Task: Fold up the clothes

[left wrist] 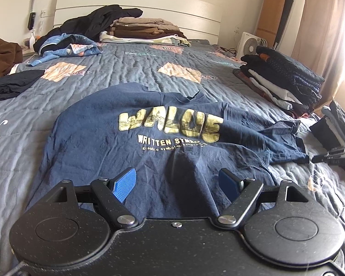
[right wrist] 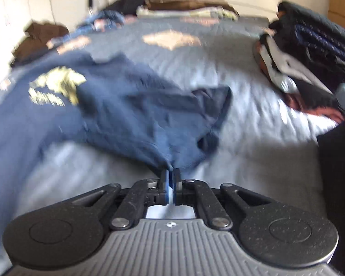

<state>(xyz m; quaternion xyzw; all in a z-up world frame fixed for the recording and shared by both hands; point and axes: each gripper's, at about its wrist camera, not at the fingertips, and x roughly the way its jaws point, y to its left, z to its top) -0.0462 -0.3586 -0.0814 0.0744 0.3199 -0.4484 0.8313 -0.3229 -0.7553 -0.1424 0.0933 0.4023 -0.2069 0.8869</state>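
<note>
Here, the navy T-shirt [left wrist: 135, 142] is lying front up on the quilted blue bedspread [left wrist: 126, 69], filling the lower middle of the left wrist view. Large gold letters on its chest are reading "WALUE", and under them white letters are reading "WRITTEN SYMBO", where a fold is covering the rest. A third, smaller white line is too small to read surely. The cloth is looking wrinkled, with a raised ridge running down the middle toward the camera, and one sleeve is lying bunched toward the right of the frame.

The left gripper [left wrist: 177, 181] is hanging over the shirt's lower part with its blue pads [left wrist: 124, 184] spread wide; nothing is being pinched between them.

In the right wrist view, the right gripper [right wrist: 170, 177] is pressing its pads together on a bunched bit of the shirt's edge, at the lower middle of the frame. This view is blurring strongly, so the gold print at the left is not readable there.

A stack of folded dark clothes [left wrist: 285, 82] is sitting at the right, and a brown and beige stack [left wrist: 145, 30] is sitting near the white headboard [left wrist: 135, 2] at the top. The small logo on the white fan [left wrist: 250, 46] cannot be made out.
</note>
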